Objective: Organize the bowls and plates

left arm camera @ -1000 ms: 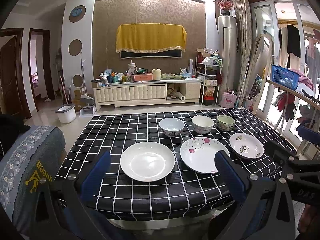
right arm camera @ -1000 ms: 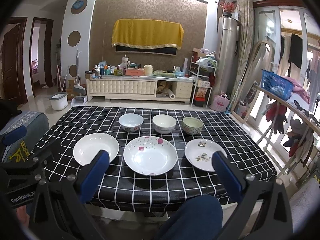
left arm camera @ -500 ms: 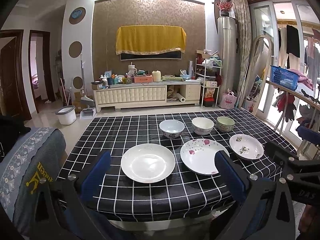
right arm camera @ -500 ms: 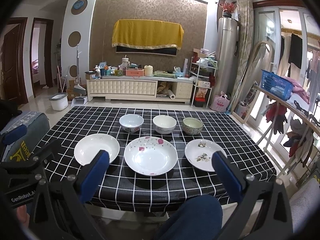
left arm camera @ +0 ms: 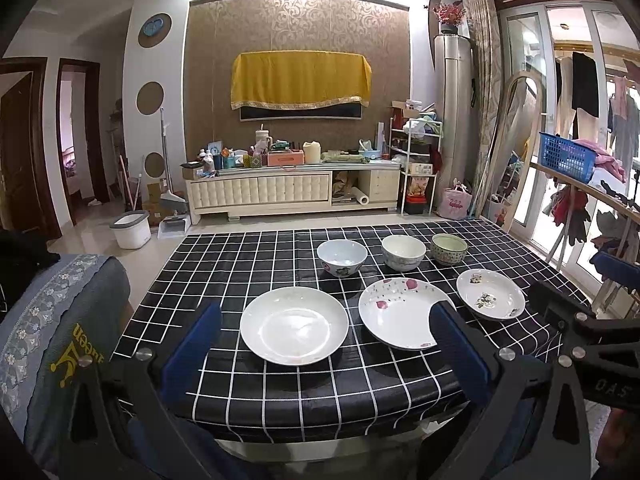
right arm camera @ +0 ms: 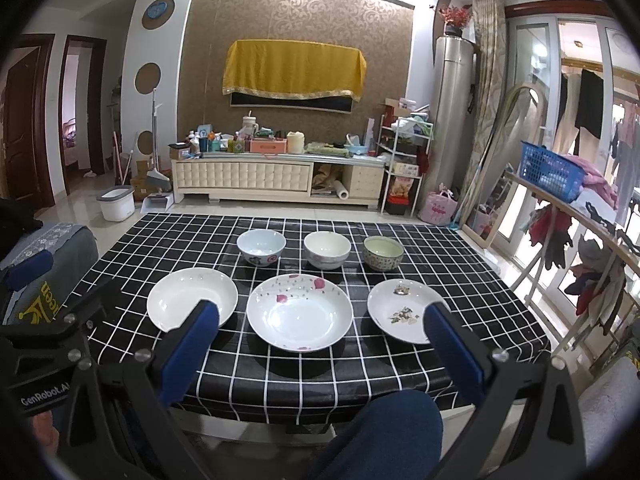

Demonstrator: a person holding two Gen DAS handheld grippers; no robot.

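Three plates lie in a row on the black checked tablecloth point(left arm camera: 224, 276): a plain white plate point(left arm camera: 294, 325) point(right arm camera: 192, 298), a pink-flowered plate point(left arm camera: 400, 322) point(right arm camera: 299, 311) and a small leaf-patterned plate point(left arm camera: 491, 299) point(right arm camera: 402, 310). Behind them stand a blue-white bowl point(left arm camera: 342, 257) point(right arm camera: 261, 246), a cream bowl point(left arm camera: 403, 252) point(right arm camera: 327, 249) and a green-rimmed bowl point(left arm camera: 449, 248) point(right arm camera: 383, 252). My left gripper point(left arm camera: 326, 344) is open, held short of the white plate. Over the table's near edge, my right gripper point(right arm camera: 320, 344) is open in front of the flowered plate. Both are empty.
A grey patterned cushion point(left arm camera: 52, 320) sits left of the table. A person's blue-clad knee point(right arm camera: 384, 436) is below the table's near edge. A drying rack with clothes and a blue basket point(right arm camera: 552, 172) stands on the right. A TV cabinet point(left arm camera: 288, 188) is far behind.
Both views have shifted very slightly; the plates and bowls sit a touch higher in the left wrist view. Nothing on the table has moved and both grippers stay open.
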